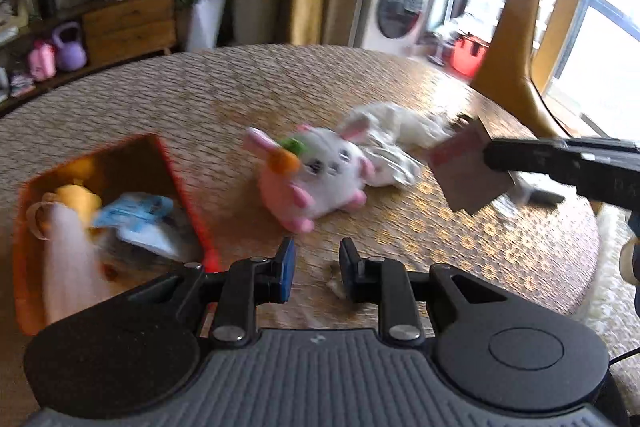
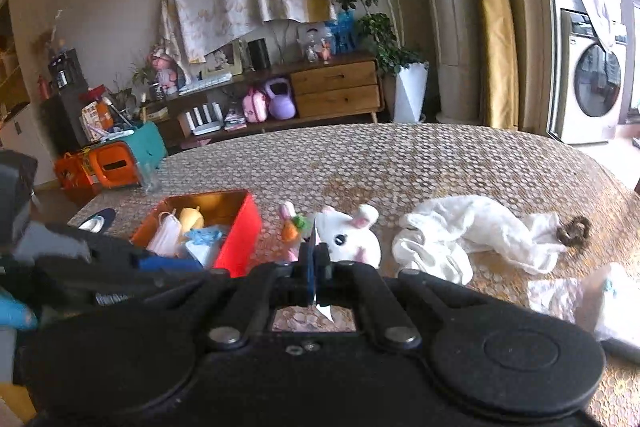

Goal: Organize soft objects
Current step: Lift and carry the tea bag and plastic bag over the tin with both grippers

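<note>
While the left claw [image 1: 316, 269] hovered spread and empty above the surface [image 1: 400, 75], the right claw [image 2: 316, 263] pinched a flat card [image 1: 466, 171] edge-on. Between the red box [image 2: 236, 231] and the crumpled white cloth [image 2: 480, 231], the plush bunny [image 1: 320, 179] lay on its side, ears pointing away, with bare patterned surface beyond.

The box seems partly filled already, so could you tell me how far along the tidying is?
Done: the red box already holds a face mask, a yellow toy and a blue packet. In hand: the right gripper is shut on a flat card; the left gripper is open and empty. Left: the bunny, white cloth and scrunchie still lie on the table.
</note>
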Tool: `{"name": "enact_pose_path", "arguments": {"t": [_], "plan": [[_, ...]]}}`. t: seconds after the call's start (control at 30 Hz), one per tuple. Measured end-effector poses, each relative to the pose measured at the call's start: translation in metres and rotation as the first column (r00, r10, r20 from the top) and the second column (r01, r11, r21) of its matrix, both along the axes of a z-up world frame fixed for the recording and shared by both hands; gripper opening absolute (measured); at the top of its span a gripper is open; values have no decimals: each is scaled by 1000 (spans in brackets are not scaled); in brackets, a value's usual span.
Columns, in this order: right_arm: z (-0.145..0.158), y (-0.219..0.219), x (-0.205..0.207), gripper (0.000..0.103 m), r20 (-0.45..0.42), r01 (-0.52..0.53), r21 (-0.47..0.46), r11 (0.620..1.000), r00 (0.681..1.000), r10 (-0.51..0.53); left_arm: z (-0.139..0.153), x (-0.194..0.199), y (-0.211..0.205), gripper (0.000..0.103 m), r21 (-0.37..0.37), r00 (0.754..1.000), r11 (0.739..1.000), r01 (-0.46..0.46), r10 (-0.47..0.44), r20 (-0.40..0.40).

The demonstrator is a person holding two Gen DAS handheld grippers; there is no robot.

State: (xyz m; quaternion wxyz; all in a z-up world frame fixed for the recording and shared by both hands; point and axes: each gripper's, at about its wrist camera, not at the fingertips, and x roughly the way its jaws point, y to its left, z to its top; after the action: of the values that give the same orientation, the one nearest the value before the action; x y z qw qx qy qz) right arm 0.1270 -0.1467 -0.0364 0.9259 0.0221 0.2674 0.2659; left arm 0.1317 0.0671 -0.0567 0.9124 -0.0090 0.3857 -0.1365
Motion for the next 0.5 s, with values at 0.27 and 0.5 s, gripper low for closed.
{"name": "enact_pose_path", "arguments": {"t": [0.27,0.5], "plan": [[-8,-20,0,0,-11,14,10,1000,1000,-14,-37,14,-35,25,44,995,997,68,-64,-70],[-18,-35,3,0,-31,13,23,1000,999,-13,-66,22,-50,74,65,993,994,88,-82,-87]]}}
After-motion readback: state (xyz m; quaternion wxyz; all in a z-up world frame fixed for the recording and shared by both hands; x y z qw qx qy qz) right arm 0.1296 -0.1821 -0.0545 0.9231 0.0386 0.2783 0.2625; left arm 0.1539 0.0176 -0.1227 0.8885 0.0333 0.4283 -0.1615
